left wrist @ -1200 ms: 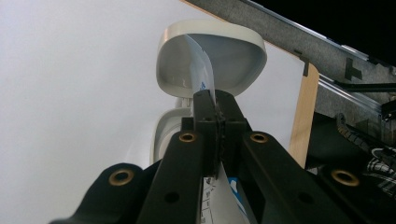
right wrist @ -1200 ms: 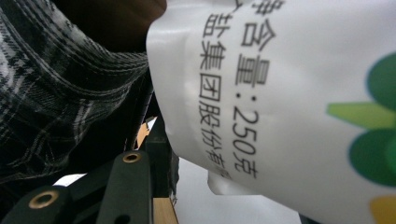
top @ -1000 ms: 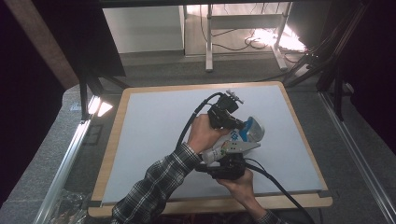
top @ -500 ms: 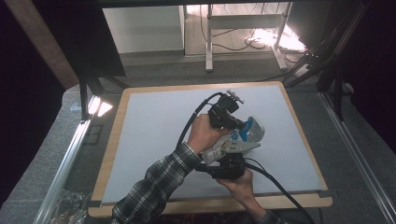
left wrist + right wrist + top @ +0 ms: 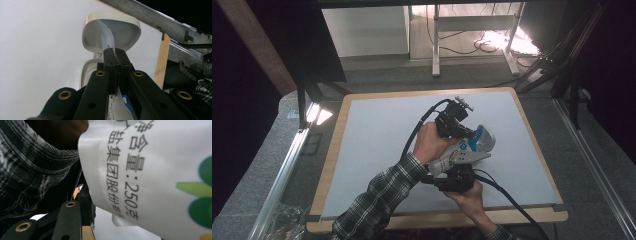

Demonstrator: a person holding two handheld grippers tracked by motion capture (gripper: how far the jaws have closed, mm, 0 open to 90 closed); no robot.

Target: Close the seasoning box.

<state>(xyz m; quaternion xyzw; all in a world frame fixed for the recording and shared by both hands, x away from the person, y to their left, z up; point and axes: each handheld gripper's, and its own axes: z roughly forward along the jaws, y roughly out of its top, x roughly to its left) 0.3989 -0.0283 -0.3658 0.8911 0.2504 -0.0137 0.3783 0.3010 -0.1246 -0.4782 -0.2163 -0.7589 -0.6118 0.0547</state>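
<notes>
The person is working at the middle of the white table (image 5: 377,150), with both grippers on one white container (image 5: 472,150) held above the surface. The right gripper (image 5: 454,181), nearer the person's edge, is clamping the container's printed body (image 5: 155,170); its jaws are standing part-way apart around that body, which is pressing close against the camera in the right gripper view. The left gripper (image 5: 115,58), reaching in from the far side, is fully closed on a thin strip of label or seal (image 5: 108,37) that is running up toward the hinged cap (image 5: 112,30).

The cap is standing open, its hollow underside turned toward the left gripper view. The strip is lying directly ahead of the left jaws, along their own axis, so any pull would be travelling back along that line and away from the cap. The container's long axis is running roughly from the person's edge out toward the far right, with the cap at the outer end. The left gripper is the nearer to the cap; the right is serving as the anchor.

Compared with the earlier high views, nothing is differing visibly: both hands and the container are occupying the same places.
</notes>
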